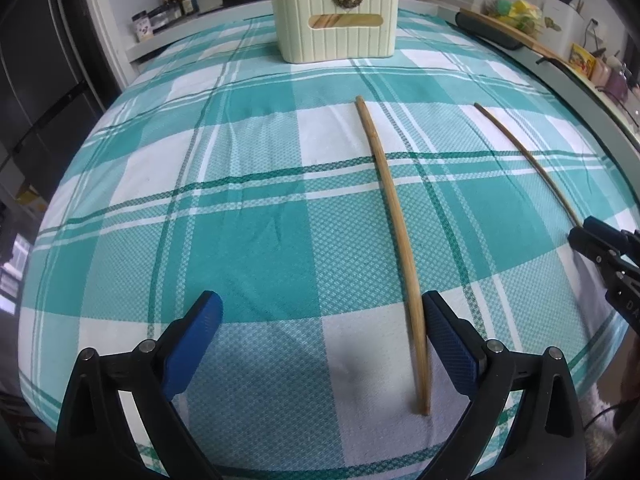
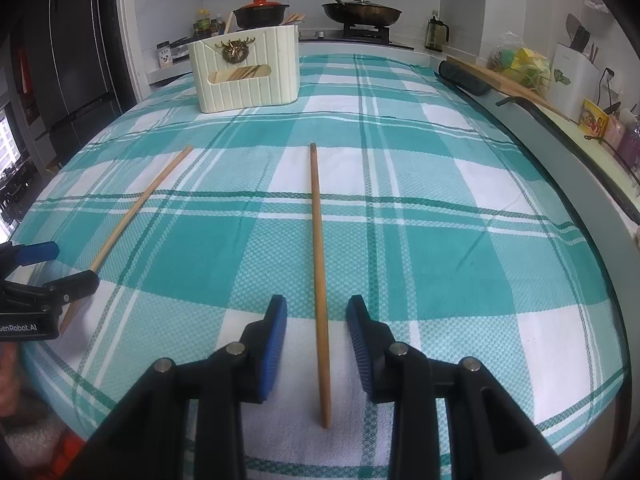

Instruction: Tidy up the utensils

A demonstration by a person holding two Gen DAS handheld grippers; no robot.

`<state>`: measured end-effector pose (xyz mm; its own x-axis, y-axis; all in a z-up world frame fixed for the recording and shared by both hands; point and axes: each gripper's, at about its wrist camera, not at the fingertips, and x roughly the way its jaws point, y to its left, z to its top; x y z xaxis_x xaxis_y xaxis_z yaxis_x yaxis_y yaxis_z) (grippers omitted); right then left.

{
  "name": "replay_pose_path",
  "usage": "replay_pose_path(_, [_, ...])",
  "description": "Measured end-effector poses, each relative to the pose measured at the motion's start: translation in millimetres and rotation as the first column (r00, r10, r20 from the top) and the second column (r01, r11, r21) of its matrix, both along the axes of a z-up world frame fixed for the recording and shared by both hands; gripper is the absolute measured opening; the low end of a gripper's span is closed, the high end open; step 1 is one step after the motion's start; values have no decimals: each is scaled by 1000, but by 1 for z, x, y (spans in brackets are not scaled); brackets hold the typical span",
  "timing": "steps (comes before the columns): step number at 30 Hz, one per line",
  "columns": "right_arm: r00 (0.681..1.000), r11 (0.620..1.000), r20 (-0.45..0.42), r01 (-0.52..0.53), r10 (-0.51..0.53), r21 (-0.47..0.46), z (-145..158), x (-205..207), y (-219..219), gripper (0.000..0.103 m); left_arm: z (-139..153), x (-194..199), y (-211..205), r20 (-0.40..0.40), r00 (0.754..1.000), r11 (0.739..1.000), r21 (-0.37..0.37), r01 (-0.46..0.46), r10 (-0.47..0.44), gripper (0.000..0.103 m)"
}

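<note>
Two wooden chopsticks lie apart on the teal plaid cloth [image 1: 240,240]. One chopstick [image 1: 394,216] runs between my left gripper's [image 1: 320,304] wide-open fingers, close beside the right pad [image 1: 444,332], its near end on the cloth. The other chopstick [image 2: 319,248] lies between my right gripper's [image 2: 317,306] fingers, which stand narrowly open with a gap on each side. A cream ribbed holder [image 1: 336,40] with a gold deer ornament stands at the far end, with wooden utensils inside. Each gripper shows at the edge of the other's view: right gripper [image 1: 592,236], left gripper [image 2: 68,266].
Behind the holder [image 2: 248,80] is a stove with a red-lidded pot [image 2: 262,12] and a lidded pan [image 2: 362,12]. Bottles [image 2: 206,24] stand at the back left. A long wooden board [image 2: 508,80] and a dark roll [image 2: 464,76] line the right counter. The table edge [image 2: 580,184] curves along the right.
</note>
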<state>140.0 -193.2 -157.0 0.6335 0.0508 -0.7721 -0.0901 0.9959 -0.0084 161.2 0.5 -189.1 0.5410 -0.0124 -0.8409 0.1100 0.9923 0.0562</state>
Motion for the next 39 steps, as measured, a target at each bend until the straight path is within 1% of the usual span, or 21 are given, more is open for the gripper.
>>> replay_pose_path(6, [1000,1000,6,0,0,-10,0,0,1,33,-2,0,3,1,1000,1000,-15,-5,5,102])
replay_pose_path(19, [1000,1000,16,-1,1,-24,0,-2,1,33,-4,-1,6,14,1000,999,-42,4,-3,102])
replay_pose_path(22, [1000,1000,8,-4,4,-27,0,-1,1,33,-3,0,7,1,1000,999,-43,10,-10,103])
replay_pose_path(25, [999,1000,-33,-16,16,-24,2,6,0,33,2,6,7,-31,999,999,-33,27,-28,102])
replay_pose_path(27, [995,999,-89,-35,34,-9,5,15,-2,40,10,12,9,-23,999,999,-30,45,-46,102])
replay_pose_path(28, [993,999,-112,-45,47,19,7,20,-5,41,16,16,10,-13,998,998,-33,55,-55,102])
replay_pose_path(30, [988,995,-135,-63,72,71,12,30,-11,41,27,27,11,-4,997,996,-44,72,-73,102])
replay_pose_path(33, [979,991,-171,-103,116,82,17,50,-12,41,40,51,6,-14,993,991,-67,113,-114,102])
replay_pose_path(35, [962,986,-219,-145,161,86,16,66,-10,41,41,66,-3,-17,991,990,-36,136,-136,102])
replay_pose_path(37, [954,983,-237,-171,183,73,16,79,-7,41,38,80,-14,-34,985,986,-10,168,-168,101])
replay_pose_path(39, [948,980,-246,-194,201,51,16,90,-4,41,31,91,-23,-63,979,981,1,193,-192,99])
